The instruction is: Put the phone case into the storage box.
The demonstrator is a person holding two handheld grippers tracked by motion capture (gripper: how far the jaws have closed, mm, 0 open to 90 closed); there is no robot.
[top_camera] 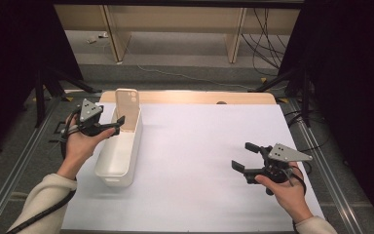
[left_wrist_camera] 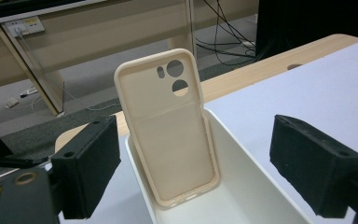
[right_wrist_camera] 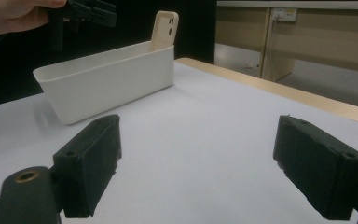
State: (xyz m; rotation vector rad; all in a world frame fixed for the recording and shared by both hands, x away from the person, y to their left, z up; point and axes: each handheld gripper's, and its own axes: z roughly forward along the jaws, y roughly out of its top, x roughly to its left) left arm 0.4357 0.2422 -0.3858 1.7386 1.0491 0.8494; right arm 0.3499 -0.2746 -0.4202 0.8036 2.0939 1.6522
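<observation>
Nearest the person, the right gripper [top_camera: 247,157] hovers low over the white mat [top_camera: 209,161], well to the right of the white bin [top_camera: 119,146]. Its jaws stand wide apart with nothing between them; in the right gripper view [right_wrist_camera: 200,168] they frame bare mat, with the bin [right_wrist_camera: 107,81] farther off.

The bin is a long, narrow white tub lying lengthwise on the mat's left part, its near end toward the person. The left gripper [top_camera: 117,124] is held at the bin's left rim, about midway along it, with its jaw tips reaching over the rim. Its jaws are also spread open and hold nothing; in the left gripper view [left_wrist_camera: 196,163] they stand to either side of the bin [left_wrist_camera: 256,182].

At the bin's far end stands the beige phone case [top_camera: 127,109], upright on its lower edge inside the bin and leaning against the far wall, its upper half rising above the rim. The left gripper view shows the case [left_wrist_camera: 168,135] with its hollow inner side toward the gripper and the camera cutouts at the top. It sits apart from both jaws.

Beyond the bin's far end runs the wooden table edge [top_camera: 199,97].
</observation>
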